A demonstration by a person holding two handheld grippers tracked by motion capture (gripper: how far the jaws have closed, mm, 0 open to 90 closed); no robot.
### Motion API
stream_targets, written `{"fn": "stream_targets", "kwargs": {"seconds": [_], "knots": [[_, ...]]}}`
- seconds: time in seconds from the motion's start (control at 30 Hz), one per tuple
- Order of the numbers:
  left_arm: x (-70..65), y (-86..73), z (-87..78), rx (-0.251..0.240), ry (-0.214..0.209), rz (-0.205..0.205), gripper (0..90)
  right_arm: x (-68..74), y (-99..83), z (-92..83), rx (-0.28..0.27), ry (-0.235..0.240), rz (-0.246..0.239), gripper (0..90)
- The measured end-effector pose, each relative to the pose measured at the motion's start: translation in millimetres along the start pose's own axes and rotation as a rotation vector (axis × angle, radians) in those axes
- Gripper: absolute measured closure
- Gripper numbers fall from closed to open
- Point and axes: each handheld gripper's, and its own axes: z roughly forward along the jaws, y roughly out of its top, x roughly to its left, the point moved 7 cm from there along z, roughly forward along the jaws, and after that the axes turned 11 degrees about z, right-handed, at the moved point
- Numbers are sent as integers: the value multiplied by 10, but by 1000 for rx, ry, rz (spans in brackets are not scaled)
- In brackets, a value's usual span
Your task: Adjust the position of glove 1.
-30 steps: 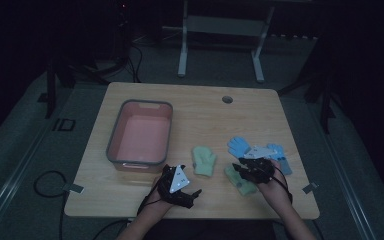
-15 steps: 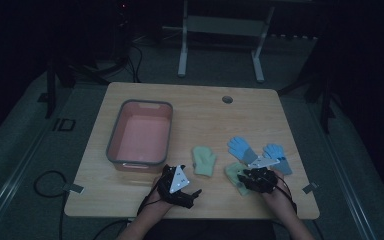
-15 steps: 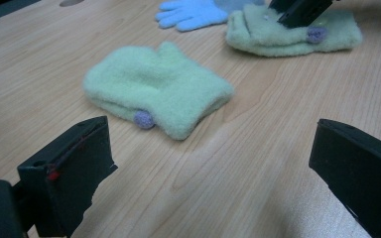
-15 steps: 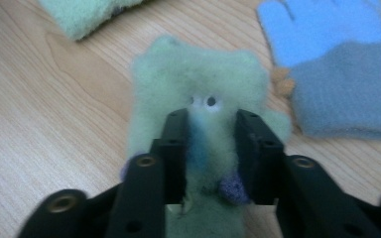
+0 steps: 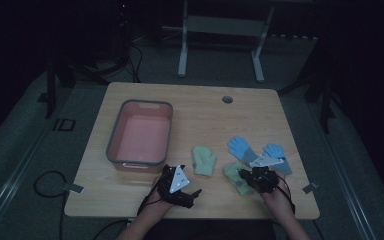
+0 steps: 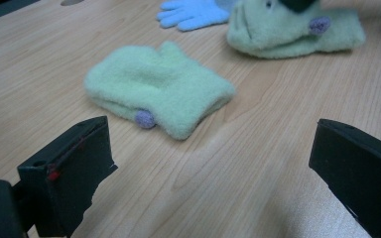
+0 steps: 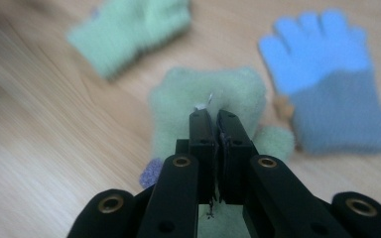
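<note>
Right gripper: jaws pressed together over the green mitten near the table's front edge; whether fleece is pinched, I cannot tell.
Left gripper: jaws wide apart, low over bare wood, facing the second green mitten.
Risk: a thin pinch of pile could slip when lifted, dropping the mitten.
Materials: mittens fluffy, soft, rounded, each with a purple dot; blue gloves knitted, fingered; pink bin rigid, grey-rimmed, toward the left edge.
</note>
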Motion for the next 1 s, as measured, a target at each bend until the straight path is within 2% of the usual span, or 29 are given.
{"fn": "stream_targets", "kwargs": {"seconds": [0.07, 0.17, 0.3, 0.37, 0.47, 0.53, 0.63, 0.8, 1.0], "knots": [[0, 1, 1, -2, 1, -3, 32, 42, 90, -58, -23, 2, -3, 868], [1, -1, 0, 1, 1, -1, 31, 54, 241, -117, -57, -15, 20, 868], [2, 0, 7, 5, 3, -1, 31, -2, 414, -145, -95, -95, 78, 868], [3, -1, 5, 5, 2, 1, 31, -34, 487, -146, -121, -149, 89, 868], [3, -1, 2, 4, 4, 1, 31, -73, 555, -112, -139, -172, 136, 869], [3, -2, 3, 5, 3, 2, 31, -108, 566, -59, -140, -204, 158, 869], [0, 0, 3, 2, 4, -1, 31, -172, 528, 68, -120, -218, 212, 868], [0, 0, 1, 3, 3, 2, 31, -199, 433, 247, -92, -214, 280, 869], [1, 0, -3, 0, 6, 1, 31, -244, 305, 431, -56, -236, 297, 859]]}}
